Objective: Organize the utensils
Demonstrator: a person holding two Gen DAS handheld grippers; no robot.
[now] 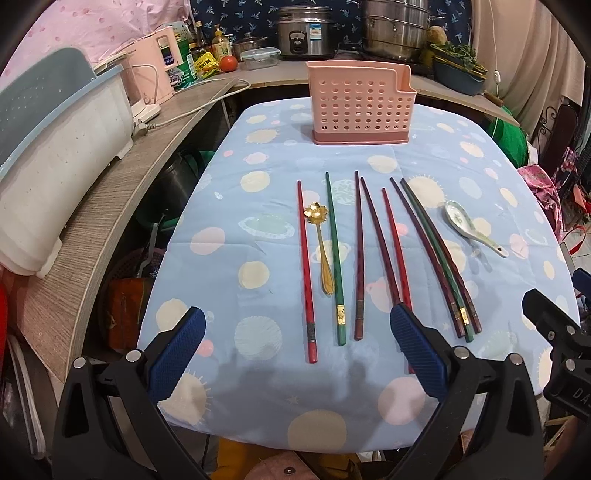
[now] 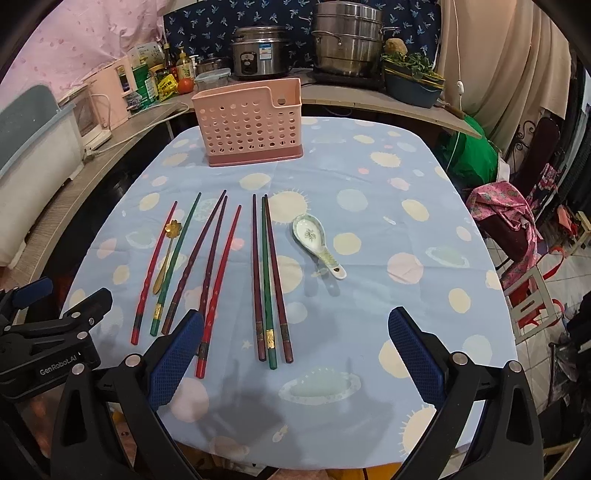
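Several chopsticks, red, green and dark maroon, lie side by side on the blue tablecloth. A gold flower spoon lies among the left ones. A white ceramic spoon lies to the right. A pink perforated utensil holder stands upright at the far end. My left gripper is open and empty, above the near ends of the chopsticks. My right gripper is open and empty, near the right three chopsticks.
A wooden counter runs along the left and back with a white bin, a pink appliance, bottles, a rice cooker and a steel steamer pot. Chairs and pink cloth stand to the right.
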